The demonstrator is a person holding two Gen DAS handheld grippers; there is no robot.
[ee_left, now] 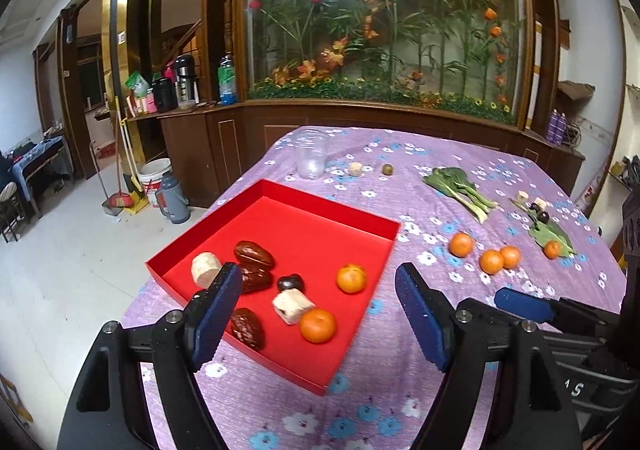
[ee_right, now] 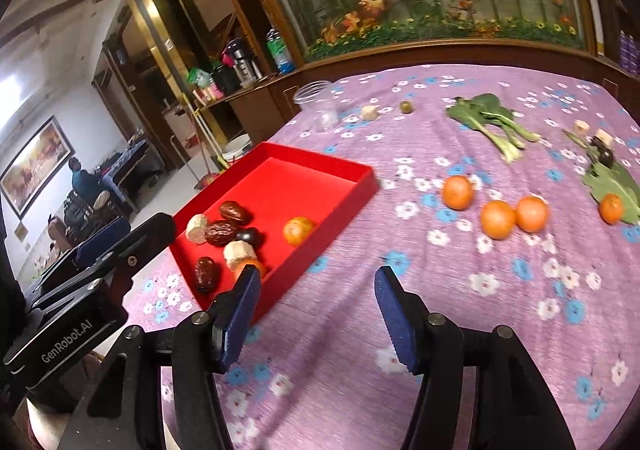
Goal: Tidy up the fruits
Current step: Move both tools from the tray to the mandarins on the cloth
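Note:
A red tray (ee_left: pixel 372 219) (ee_right: pixel 360 173) lies on the purple flowered tablecloth. It holds two tangerines (ee_left: pixel 318 325) (ee_right: pixel 298 230), three brown dates (ee_left: pixel 253 254) (ee_right: pixel 235 212), a dark plum (ee_left: pixel 291 282) and two pale cork-like chunks (ee_left: pixel 293 306). On the cloth to its right lie several loose tangerines (ee_left: pixel 461 244) (ee_right: pixel 457 191). My left gripper (ee_left: pixel 318 304) hovers open over the tray's near half with nothing between its pads. My right gripper (ee_right: pixel 316 306) hangs open over bare cloth just right of the tray's near corner. The left gripper's body shows at the right wrist view's left edge.
A clear plastic jar (ee_left: pixel 311 153) (ee_right: pixel 318 101) stands at the far left of the table. A small green fruit (ee_left: pixel 387 169), bok choy (ee_left: pixel 460 185) (ee_right: pixel 488 117), a big leaf (ee_right: pixel 612 179) with dark plums and more pale chunks lie further back. The table edge drops off left of the tray.

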